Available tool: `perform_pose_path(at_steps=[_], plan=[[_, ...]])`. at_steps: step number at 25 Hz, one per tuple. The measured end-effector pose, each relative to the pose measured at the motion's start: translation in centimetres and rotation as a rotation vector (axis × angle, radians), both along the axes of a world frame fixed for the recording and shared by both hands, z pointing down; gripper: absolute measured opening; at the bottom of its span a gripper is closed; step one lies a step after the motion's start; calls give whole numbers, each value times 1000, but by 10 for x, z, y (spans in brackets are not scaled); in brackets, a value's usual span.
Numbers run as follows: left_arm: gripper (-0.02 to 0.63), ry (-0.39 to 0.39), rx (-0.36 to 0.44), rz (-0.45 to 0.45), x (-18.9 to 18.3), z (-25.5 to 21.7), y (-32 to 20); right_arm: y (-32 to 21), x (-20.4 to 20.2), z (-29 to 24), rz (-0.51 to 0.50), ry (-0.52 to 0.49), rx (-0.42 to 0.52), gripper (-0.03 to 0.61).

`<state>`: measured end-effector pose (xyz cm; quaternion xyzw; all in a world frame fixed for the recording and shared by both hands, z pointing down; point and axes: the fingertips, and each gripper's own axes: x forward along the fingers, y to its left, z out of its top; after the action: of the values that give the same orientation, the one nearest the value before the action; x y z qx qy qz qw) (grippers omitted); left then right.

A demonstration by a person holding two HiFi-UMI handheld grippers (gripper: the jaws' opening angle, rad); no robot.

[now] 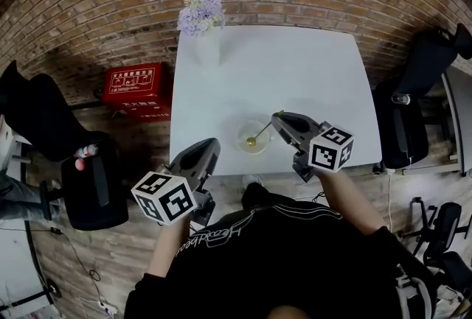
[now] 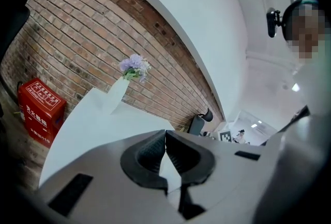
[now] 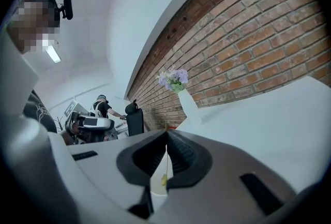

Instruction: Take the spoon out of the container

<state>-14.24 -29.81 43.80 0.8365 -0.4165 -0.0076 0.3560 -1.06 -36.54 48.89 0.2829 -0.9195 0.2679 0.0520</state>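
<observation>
White rect. table [image 1: 295, 74], centre of frame. On it: white vase [image 1: 207, 48] w/ lilac flowers, upper-left corner of top. Small round container [image 1: 240, 141], lower centre nr front edge, well apart from vase.

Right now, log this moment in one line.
right gripper: shut on spoon handle | spoon end: over container | left gripper: shut, empty
</observation>
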Motion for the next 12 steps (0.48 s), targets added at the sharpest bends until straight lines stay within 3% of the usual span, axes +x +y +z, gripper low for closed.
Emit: perform_pose_path(at_steps=[12], plan=[[5,0,104,36,8,-42,47,62,0,-99,-12,-117,150,-2]])
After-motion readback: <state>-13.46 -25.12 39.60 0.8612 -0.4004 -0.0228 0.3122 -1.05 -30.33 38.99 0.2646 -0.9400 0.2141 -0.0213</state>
